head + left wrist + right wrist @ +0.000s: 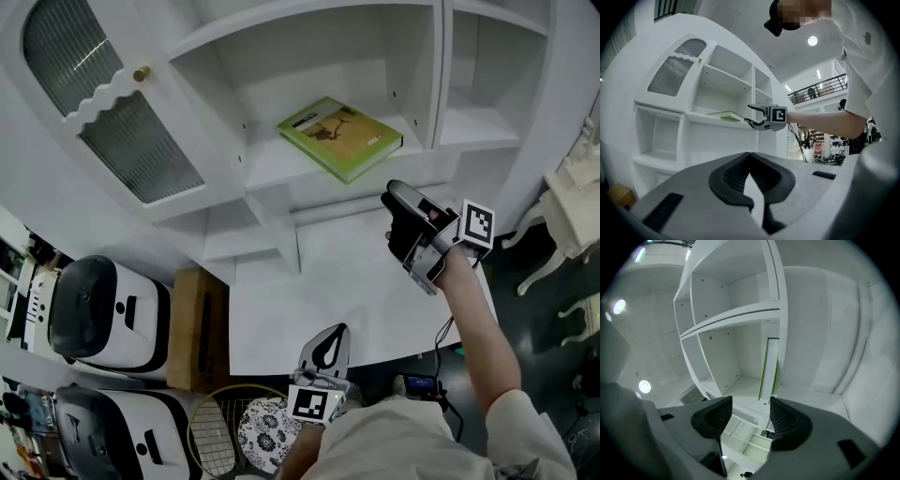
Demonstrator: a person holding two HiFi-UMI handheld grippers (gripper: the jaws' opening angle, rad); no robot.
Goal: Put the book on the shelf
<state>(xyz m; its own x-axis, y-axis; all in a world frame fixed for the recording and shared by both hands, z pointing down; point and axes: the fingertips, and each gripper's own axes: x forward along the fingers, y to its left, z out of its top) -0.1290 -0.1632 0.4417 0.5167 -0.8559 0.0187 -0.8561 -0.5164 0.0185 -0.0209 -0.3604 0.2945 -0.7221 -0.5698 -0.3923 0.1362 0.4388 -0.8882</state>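
Head view: your book point(339, 137) lies flat, green cover up, on a shelf point(272, 161) of the white cabinet. Your right gripper point(394, 217) hangs just in front, not touching it; your left gripper point(336, 333) sits low, well apart. Left gripper view: jaws pressed together, nothing btwn. Right gripper view: jaws spread, empty, w/ the book edge-on beyond them.

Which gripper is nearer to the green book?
Right. The right gripper is just in front of the book; the left gripper is far back, close to the person.
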